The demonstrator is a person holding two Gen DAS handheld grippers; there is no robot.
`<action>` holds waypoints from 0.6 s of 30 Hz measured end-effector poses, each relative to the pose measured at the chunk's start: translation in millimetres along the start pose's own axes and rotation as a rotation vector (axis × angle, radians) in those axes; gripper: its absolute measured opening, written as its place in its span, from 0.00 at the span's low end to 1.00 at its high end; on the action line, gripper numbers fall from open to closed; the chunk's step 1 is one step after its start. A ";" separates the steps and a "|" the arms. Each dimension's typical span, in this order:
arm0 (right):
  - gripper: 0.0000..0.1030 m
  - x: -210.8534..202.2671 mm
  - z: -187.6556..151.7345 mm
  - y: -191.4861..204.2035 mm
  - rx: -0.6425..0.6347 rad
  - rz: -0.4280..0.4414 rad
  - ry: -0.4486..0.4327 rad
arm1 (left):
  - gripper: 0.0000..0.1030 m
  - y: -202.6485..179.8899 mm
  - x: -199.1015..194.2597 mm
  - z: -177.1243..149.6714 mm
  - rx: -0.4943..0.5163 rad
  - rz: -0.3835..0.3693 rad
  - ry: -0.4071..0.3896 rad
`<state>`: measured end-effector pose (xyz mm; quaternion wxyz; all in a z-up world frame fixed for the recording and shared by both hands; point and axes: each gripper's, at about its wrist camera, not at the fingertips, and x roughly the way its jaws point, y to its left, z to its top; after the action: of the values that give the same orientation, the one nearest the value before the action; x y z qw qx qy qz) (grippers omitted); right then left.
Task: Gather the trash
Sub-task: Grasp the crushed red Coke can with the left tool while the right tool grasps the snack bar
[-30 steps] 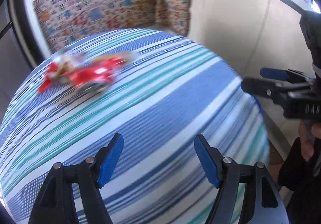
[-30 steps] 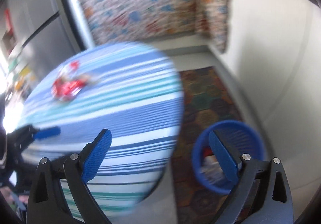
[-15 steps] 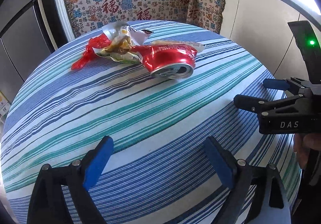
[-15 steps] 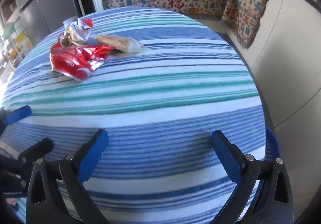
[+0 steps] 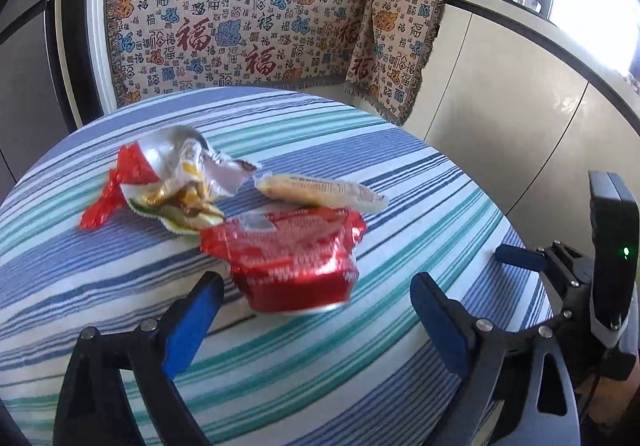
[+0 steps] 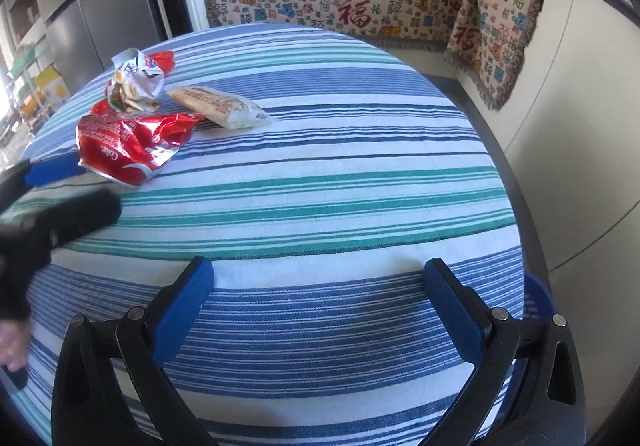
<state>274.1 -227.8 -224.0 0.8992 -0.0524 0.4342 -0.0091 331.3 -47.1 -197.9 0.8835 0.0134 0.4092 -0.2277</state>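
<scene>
Trash lies on the round striped tablecloth (image 5: 360, 366) in the left wrist view: a crushed red can (image 5: 292, 262) nearest, just beyond the left gripper (image 5: 312, 320), whose jaws stand released and have just been opening, nothing between them. Behind it sit a torn foil snack wrapper (image 5: 176, 182) and a pale packaged biscuit (image 5: 320, 193).

Seen from the right wrist, the right gripper (image 6: 320, 308) is spread wide over bare cloth, empty. Far left, the can reads "Coke" (image 6: 132, 146). A blue basket (image 6: 538, 306) peeks past the table's right edge.
</scene>
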 end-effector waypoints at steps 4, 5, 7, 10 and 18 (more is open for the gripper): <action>1.00 -0.1 -0.1 -0.4 -0.001 0.004 0.000 | 0.89 -0.1 7.4 12.1 0.014 0.004 0.003; 1.00 -0.2 -0.3 -0.4 -0.002 0.004 0.000 | 0.65 -0.1 7.4 11.8 0.014 0.001 0.001; 1.00 -0.3 -0.3 -0.7 -0.003 0.006 0.000 | 0.63 4.6 3.8 9.1 0.008 -0.014 0.006; 1.00 -0.4 -0.4 -0.8 -0.005 0.010 0.000 | 0.62 13.5 -14.2 -4.9 0.005 0.002 -0.004; 1.00 -0.7 -0.6 -1.2 -0.005 0.011 0.000 | 0.63 57.2 -77.6 -59.4 -0.067 0.048 0.002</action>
<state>273.3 -229.0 -223.7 0.8992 -0.0524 0.4344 -0.0030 268.8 47.0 -190.0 0.8883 -0.0060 0.4170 -0.1925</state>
